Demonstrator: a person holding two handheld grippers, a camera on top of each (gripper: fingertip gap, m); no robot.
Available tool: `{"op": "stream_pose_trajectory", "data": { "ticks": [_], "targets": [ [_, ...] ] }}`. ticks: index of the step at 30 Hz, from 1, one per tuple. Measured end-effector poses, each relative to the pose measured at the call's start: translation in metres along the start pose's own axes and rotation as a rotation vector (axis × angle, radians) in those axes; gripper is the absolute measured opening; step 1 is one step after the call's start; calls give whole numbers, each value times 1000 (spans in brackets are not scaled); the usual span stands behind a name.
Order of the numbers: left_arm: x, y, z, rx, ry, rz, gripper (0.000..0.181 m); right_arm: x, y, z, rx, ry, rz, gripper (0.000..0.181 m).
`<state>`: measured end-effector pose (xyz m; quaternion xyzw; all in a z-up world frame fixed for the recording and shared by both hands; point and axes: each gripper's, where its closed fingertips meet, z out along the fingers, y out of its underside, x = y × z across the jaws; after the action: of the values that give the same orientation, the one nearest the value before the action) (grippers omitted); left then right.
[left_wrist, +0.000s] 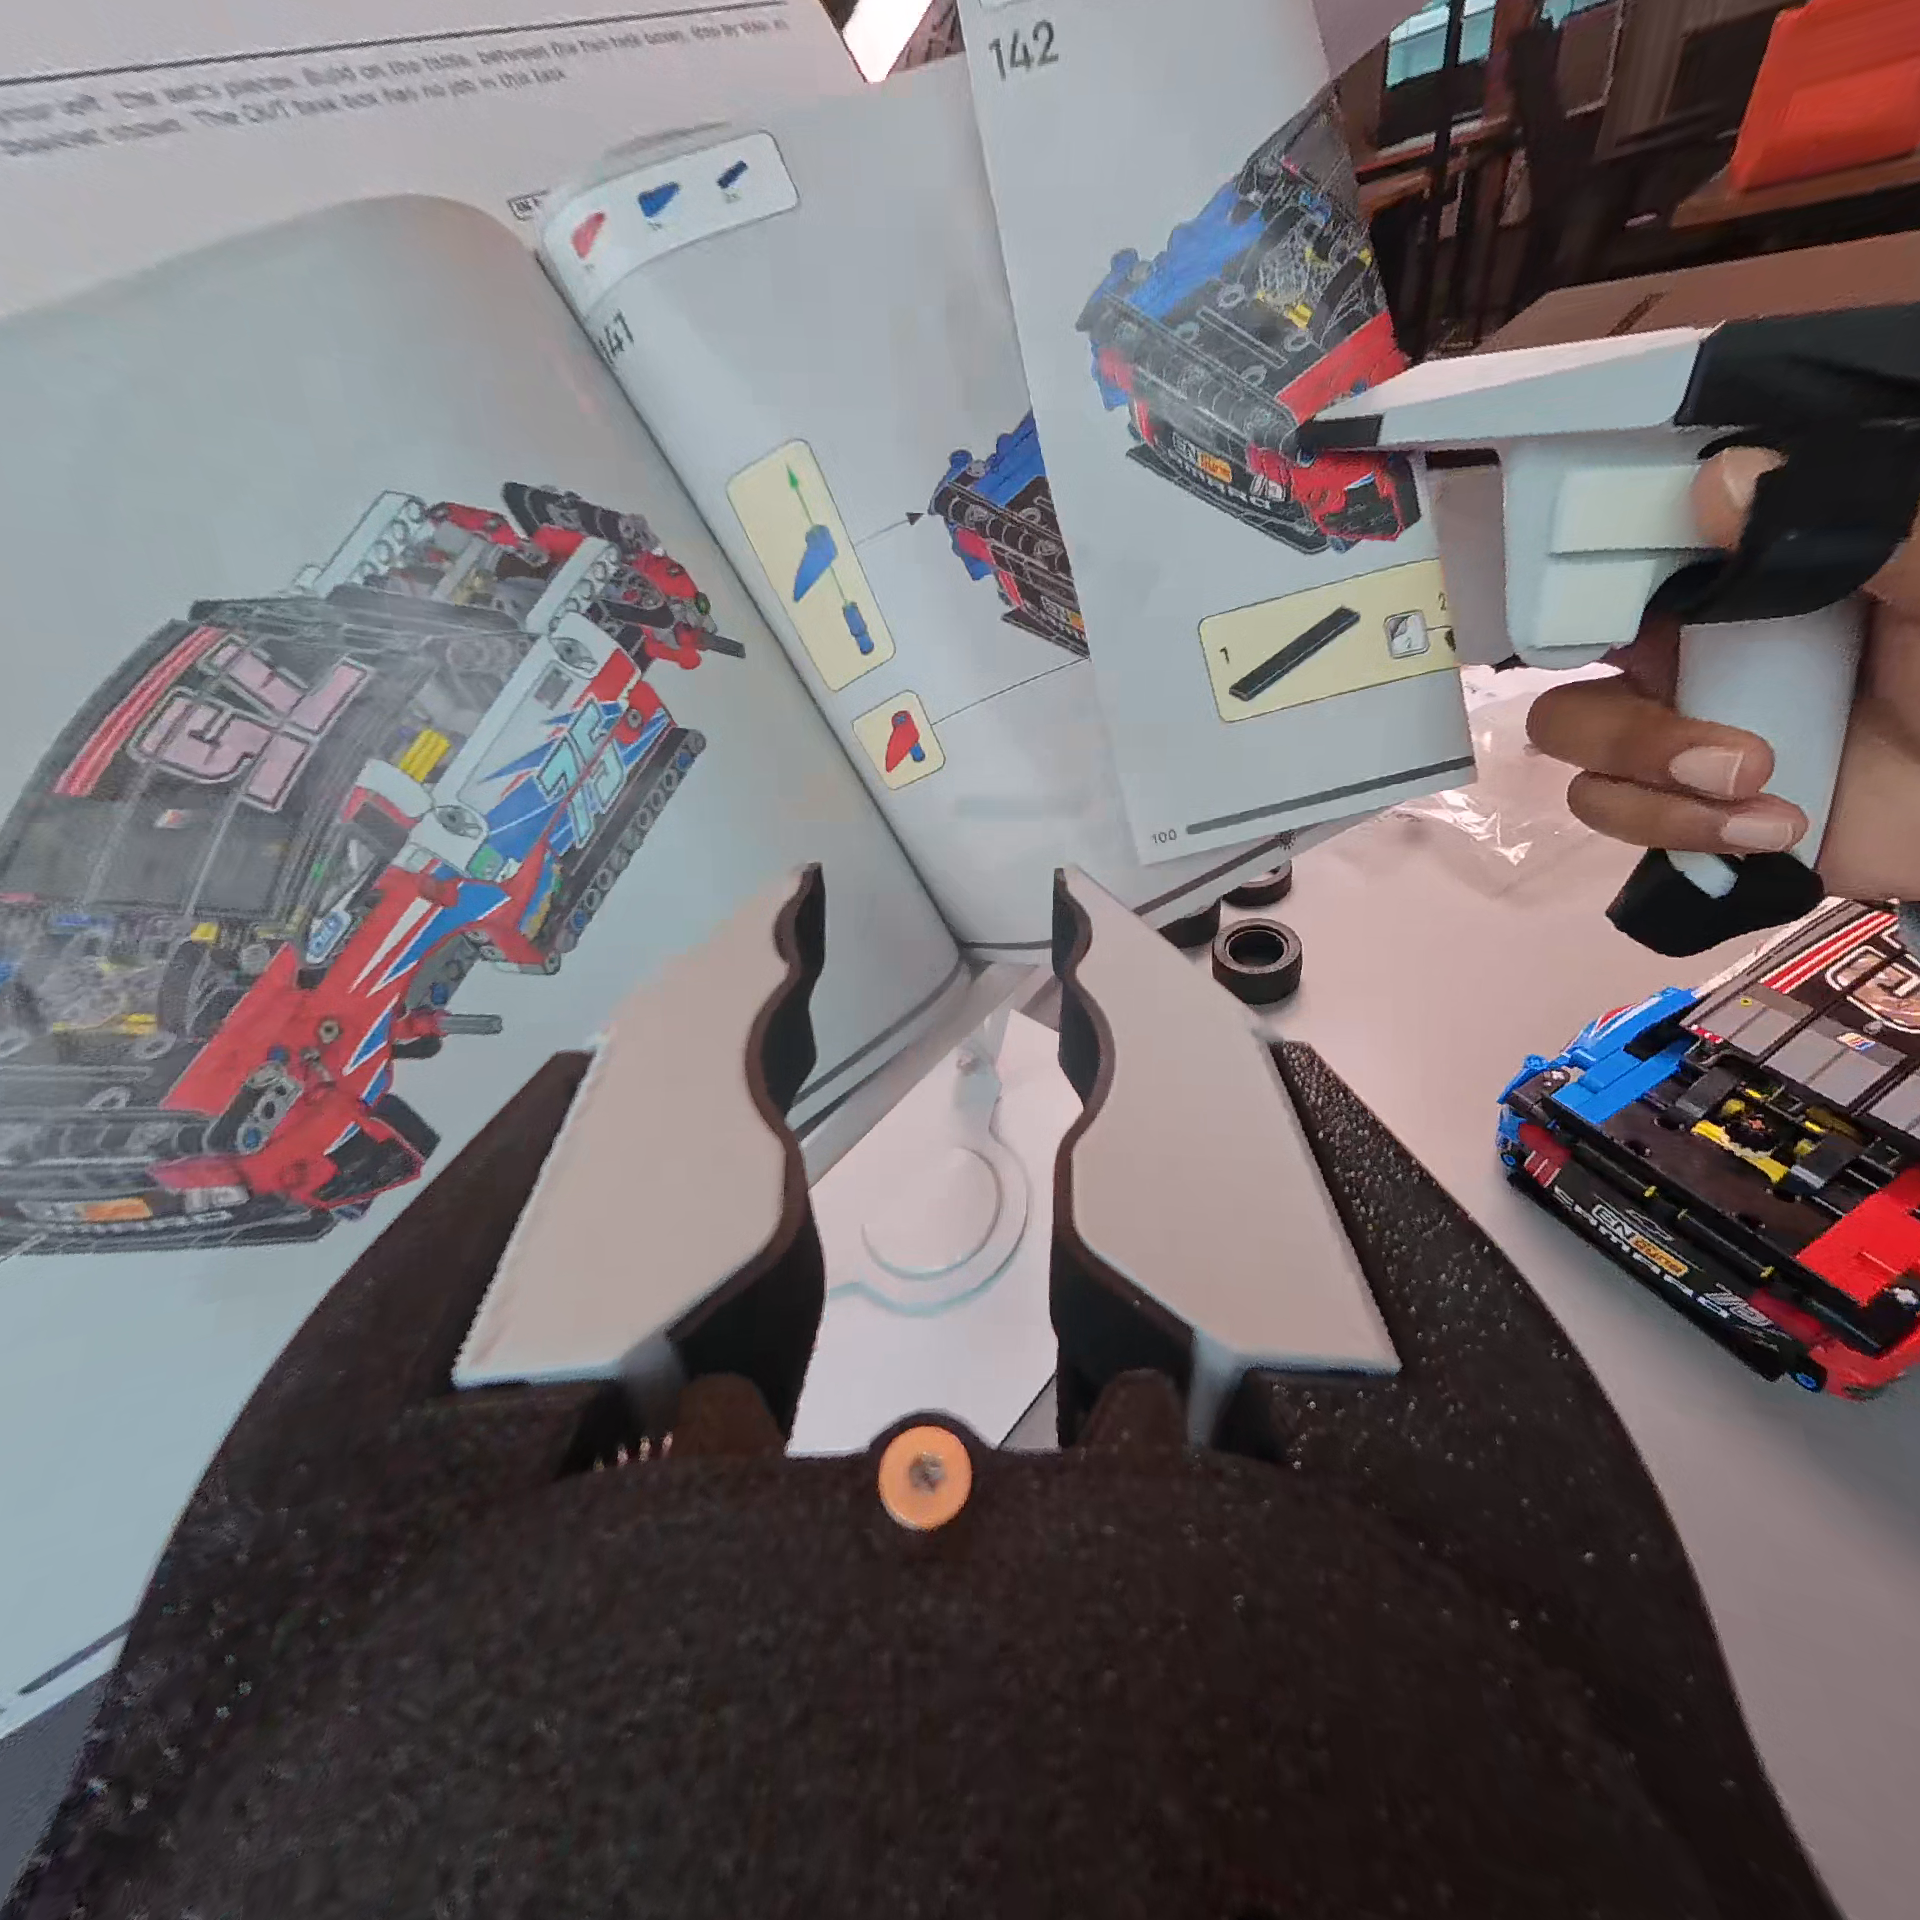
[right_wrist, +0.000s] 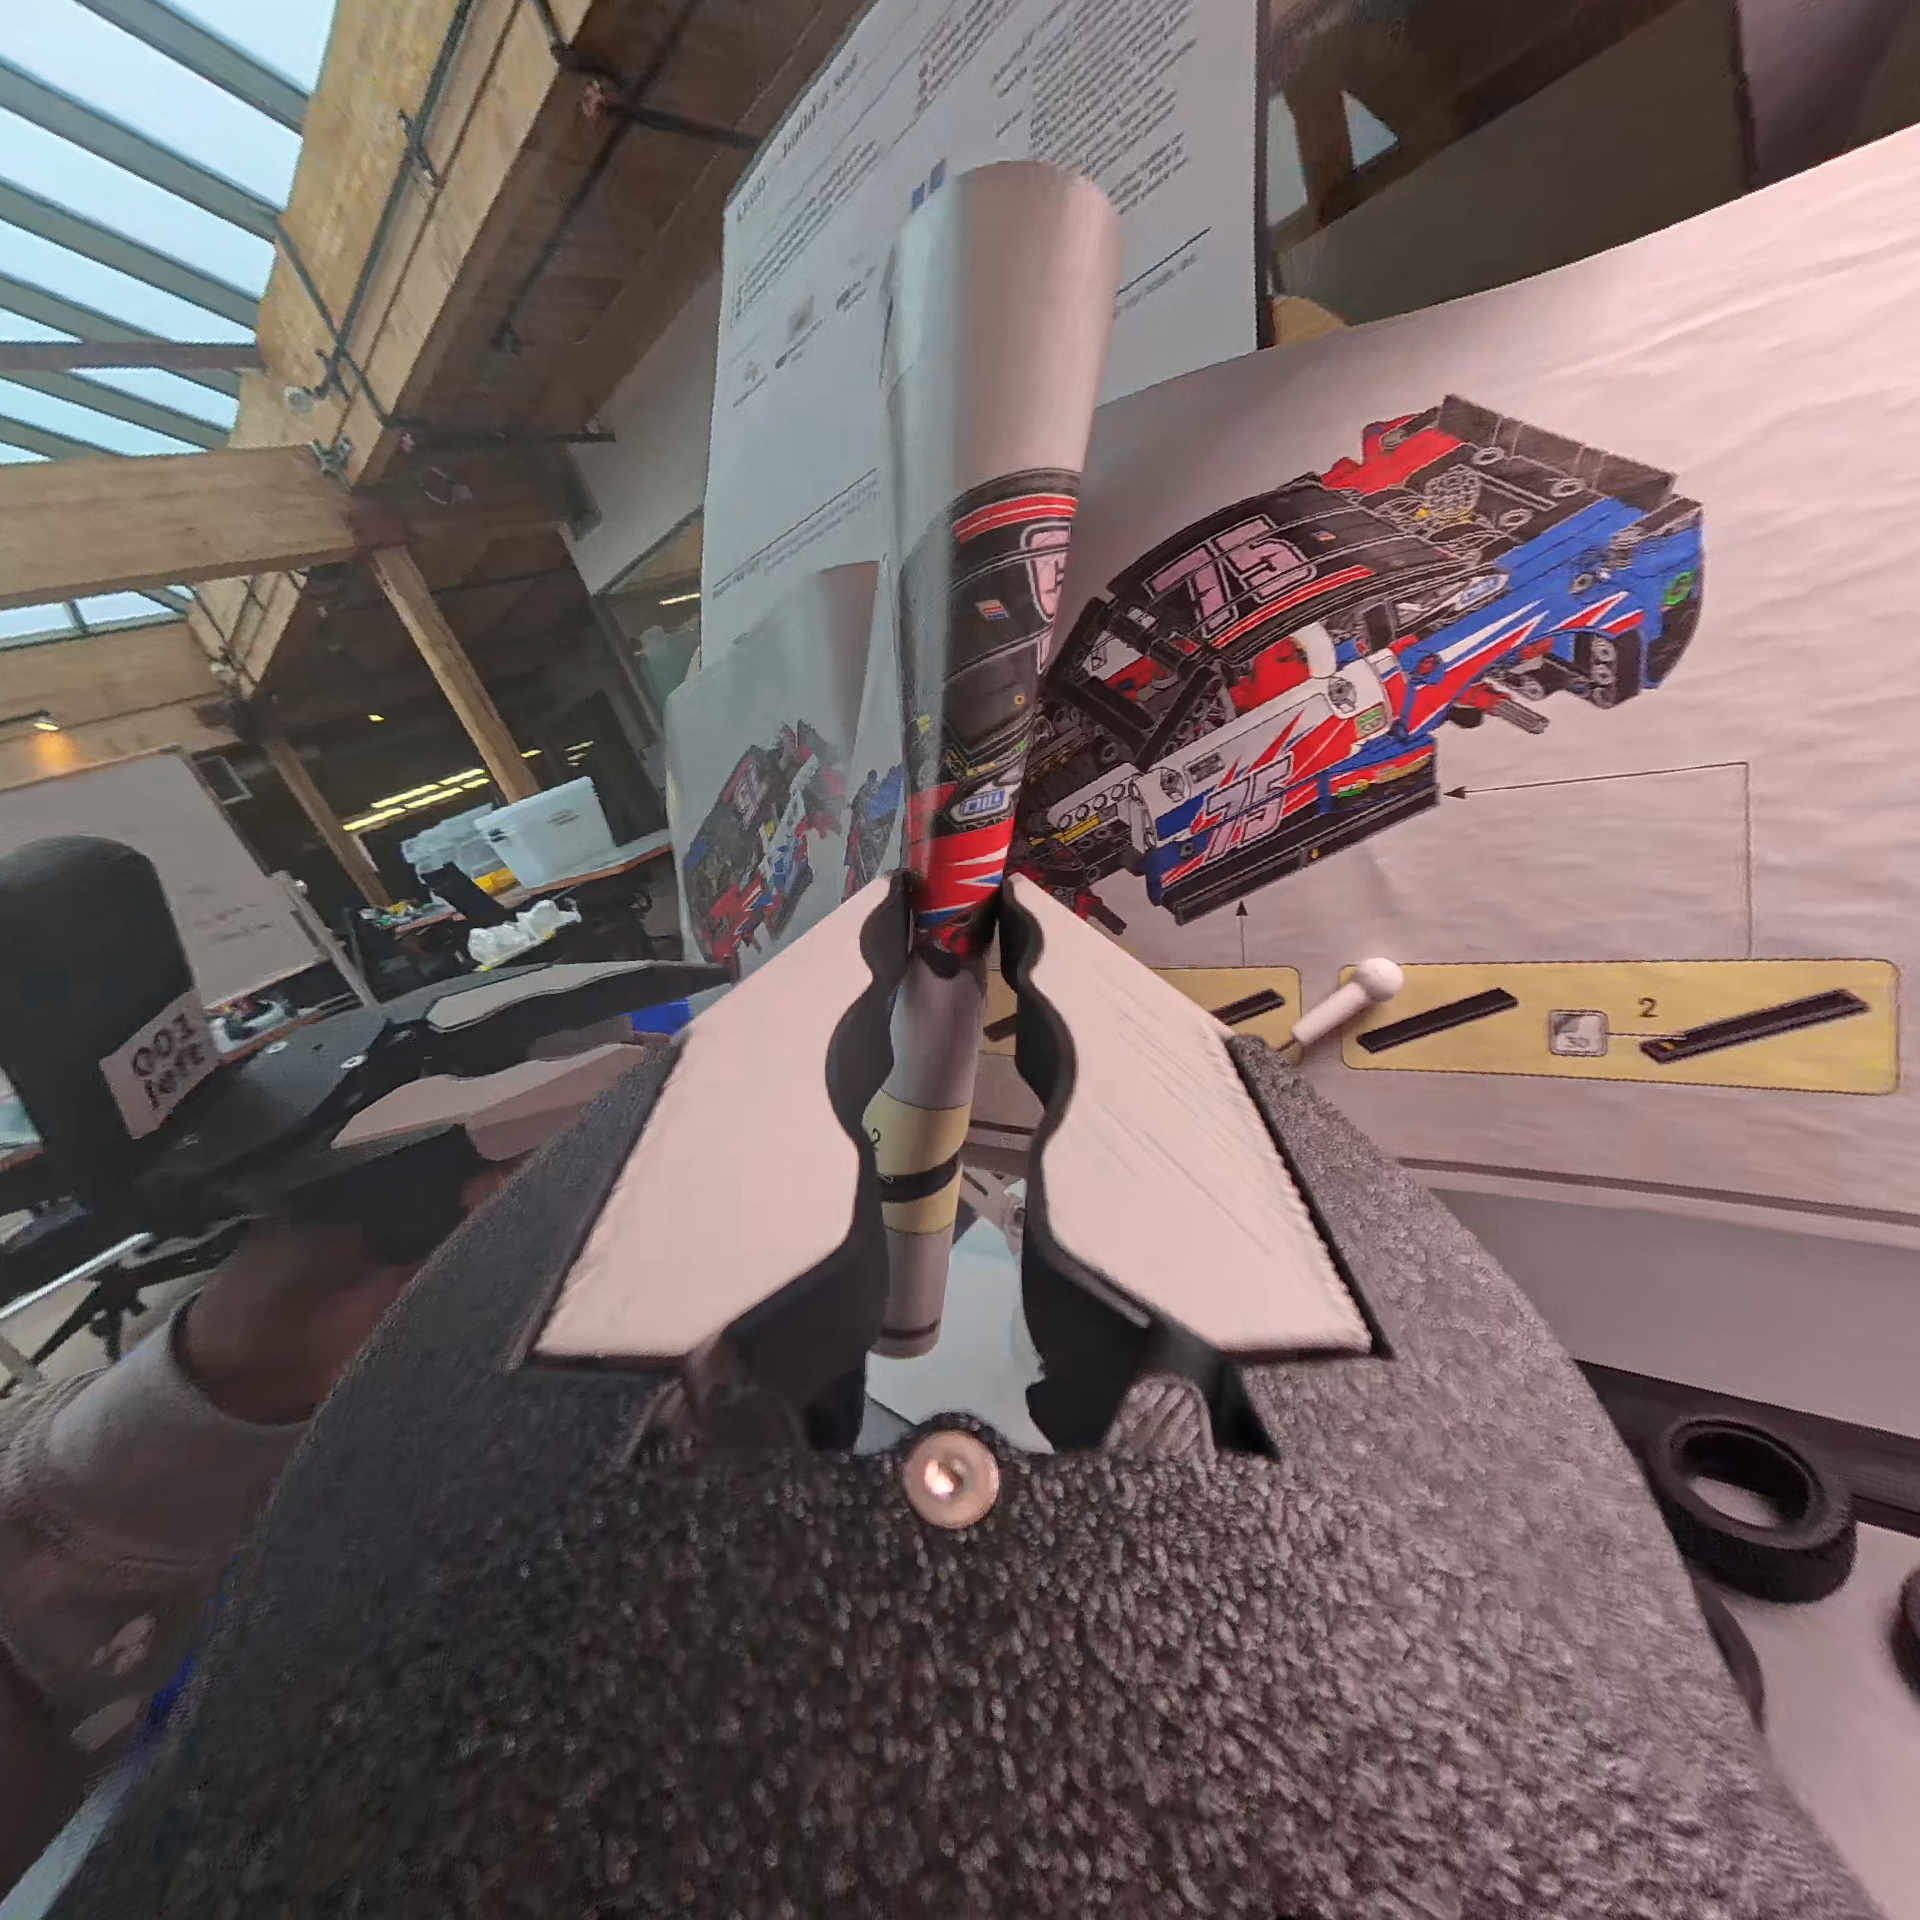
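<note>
Pinching the lifted page (right_wrist: 997, 582) of the instruction booklet (left_wrist: 312, 623) at its edge, the right tool (right_wrist: 954, 914) has its jaws clamped on the paper, so a light, steady grip seems wise to avoid a tear. The left tool (left_wrist: 935, 914) is apart and empty, near the booklet's lower edge. The brick-built race car (left_wrist: 1745, 1174) sits toward the table's right side, beside loose black tyres (left_wrist: 1257, 961).

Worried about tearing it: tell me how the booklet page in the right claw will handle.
Likely floppy: the page curls into a cone above the right claw, shut on it. Probably light, since a pinch at one edge lifts it. Apt to crease or tear near the instruction booklet spine if pulled hard.
</note>
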<state>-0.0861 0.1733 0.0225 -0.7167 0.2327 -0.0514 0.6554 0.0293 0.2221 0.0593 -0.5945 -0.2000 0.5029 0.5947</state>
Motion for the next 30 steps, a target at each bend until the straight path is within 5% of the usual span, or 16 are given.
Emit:
{"op": "stream_pose_trajectory", "data": {
  "ticks": [1,6,8,10,14,21,25,28,30],
  "targets": [
    [3,0,5,-12,7,11,44,-5,-1,-2,6,-53,28,16],
    [35,-10,22,-28,81,114,45,-29,-3,-17,37,-337,126,22],
    [40,-12,26,-39,85,138,45,-12,-12,-26,80,-385,275,28],
    [41,-13,27,-47,84,153,45,32,-6,-27,65,-231,342,34],
    [26,-14,25,-53,16,158,44,90,28,-34,-100,128,94,30],
    [2,-16,12,-24,-47,53,45,-19,37,-8,-112,-220,-120,23],
    [-7,-4,-1,-44,-50,10,47,43,33,-5,-124,267,-152,28],
    [-9,-1,-8,-43,-46,-9,46,66,53,-4,-180,386,-118,45],
    [-8,0,-7,-50,-46,6,46,71,59,2,-181,413,-146,39]
  ]
}}
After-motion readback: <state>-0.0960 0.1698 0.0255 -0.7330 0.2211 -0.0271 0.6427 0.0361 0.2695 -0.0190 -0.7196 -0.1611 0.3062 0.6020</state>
